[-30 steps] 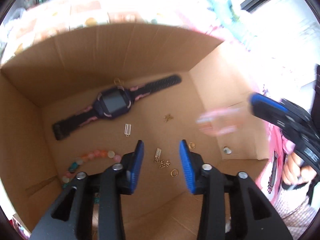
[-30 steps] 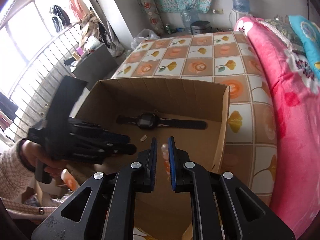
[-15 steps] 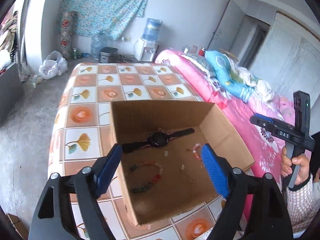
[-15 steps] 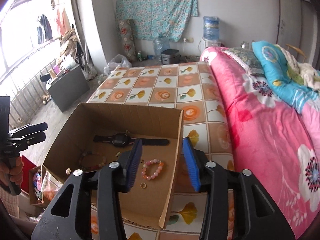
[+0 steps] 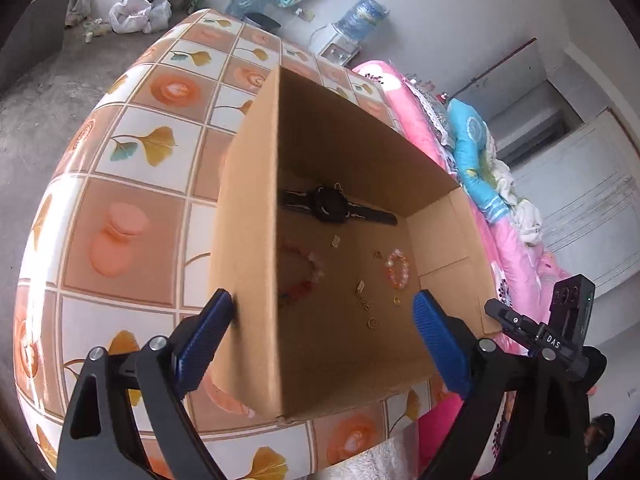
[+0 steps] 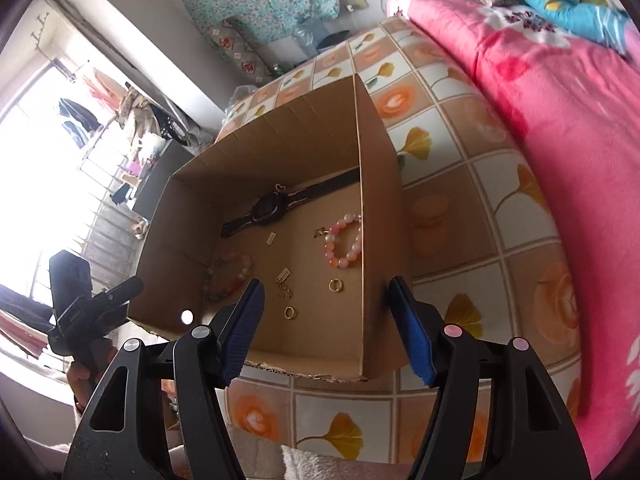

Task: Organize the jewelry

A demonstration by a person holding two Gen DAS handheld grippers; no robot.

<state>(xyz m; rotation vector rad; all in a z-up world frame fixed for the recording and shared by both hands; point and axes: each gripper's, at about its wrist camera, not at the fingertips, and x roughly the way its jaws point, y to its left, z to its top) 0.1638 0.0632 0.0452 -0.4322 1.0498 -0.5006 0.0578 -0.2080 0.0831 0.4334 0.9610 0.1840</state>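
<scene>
Both grippers have drawn back from the cardboard box (image 6: 376, 216) since a second ago, and their jaws have just been opening. Then the pink bead bracelet (image 6: 343, 242) was between the right gripper's pads; it now lies on the box floor, close to the wall on the side of the pink blanket (image 6: 560, 128). The right gripper (image 6: 328, 330) hangs over the near edge of the box with its jaws apart and nothing between them. The left gripper (image 5: 320, 344) is above the other near corner, its jaws wide apart and empty, one blue pad outside the box wall and one over the floor.

On the box floor the black watch (image 6: 276, 208) lies stretched along the far wall. A multicoloured bead bracelet (image 6: 228, 276) rests near the wall opposite the pink one. Between the two bracelets are small gold pieces: two rings (image 6: 336, 285) and some little charms (image 6: 285, 280), all apart from each other. The box stands on a surface covered with an orange flower and leaf pattern (image 6: 452, 240), with the blanket beside it.
</scene>
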